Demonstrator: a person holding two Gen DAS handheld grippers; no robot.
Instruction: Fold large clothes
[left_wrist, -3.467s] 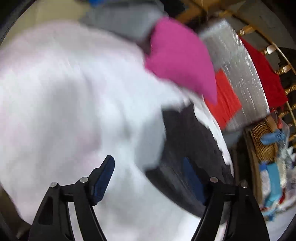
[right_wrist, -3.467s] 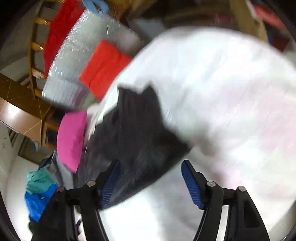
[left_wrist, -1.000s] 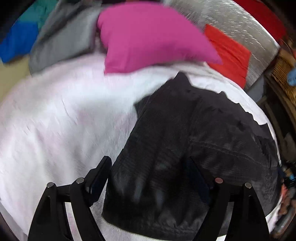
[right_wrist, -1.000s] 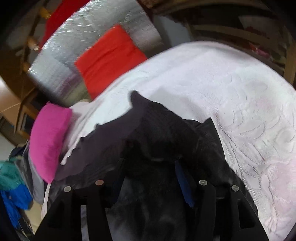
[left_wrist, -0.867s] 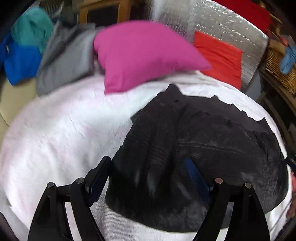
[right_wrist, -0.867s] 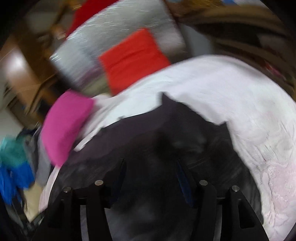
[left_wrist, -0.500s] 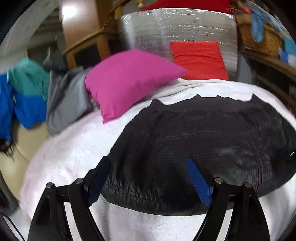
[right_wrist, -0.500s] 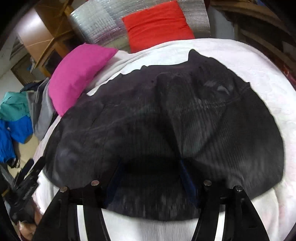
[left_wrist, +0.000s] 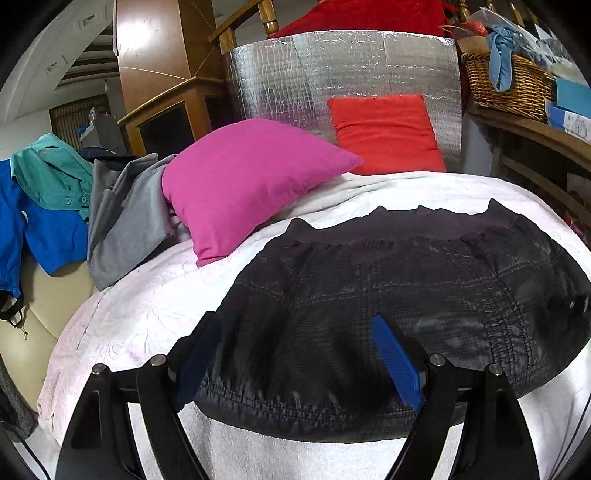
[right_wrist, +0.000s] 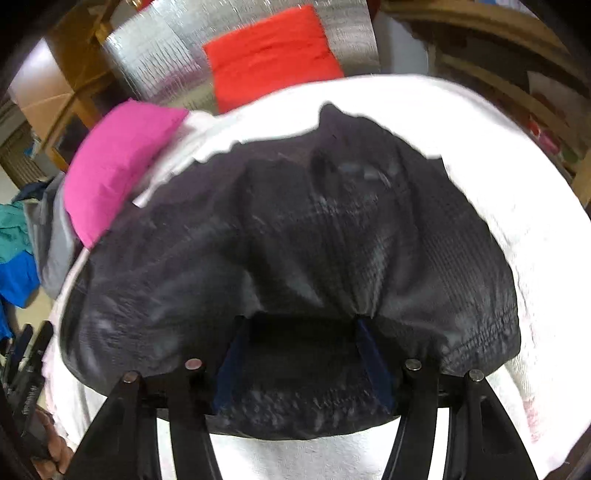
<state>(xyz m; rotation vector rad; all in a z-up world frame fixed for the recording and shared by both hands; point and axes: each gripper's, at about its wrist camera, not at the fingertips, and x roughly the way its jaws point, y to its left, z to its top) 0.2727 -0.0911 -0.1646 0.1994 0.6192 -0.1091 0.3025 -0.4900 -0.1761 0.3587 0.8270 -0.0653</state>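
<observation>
A large black quilted garment (left_wrist: 388, 280) lies spread wide on the white bed cover (left_wrist: 147, 302), with its stitched hem toward me. My left gripper (left_wrist: 295, 354) hangs open over the near left part of that hem, and its blue pads (left_wrist: 395, 362) stand apart from the cloth. In the right wrist view the same garment (right_wrist: 295, 229) is bunched up over my right gripper (right_wrist: 301, 354). Its jaws are closing with a thick fold of black fabric filling the gap, and creases fan out from the fingertips, which the cloth hides.
A pink pillow (left_wrist: 243, 177) and a red cushion (left_wrist: 384, 133) lean at the head of the bed against a silver foil panel (left_wrist: 332, 70). Grey (left_wrist: 125, 221), teal and blue clothes (left_wrist: 51, 229) pile up at the left. A wicker basket (left_wrist: 506, 81) sits on a wooden shelf at the right.
The black garment went from a narrow crumpled heap to a wide flat spread. Both views drew back toward the near edge of the bed and levelled out. The right gripper kept fabric between its jaws.
</observation>
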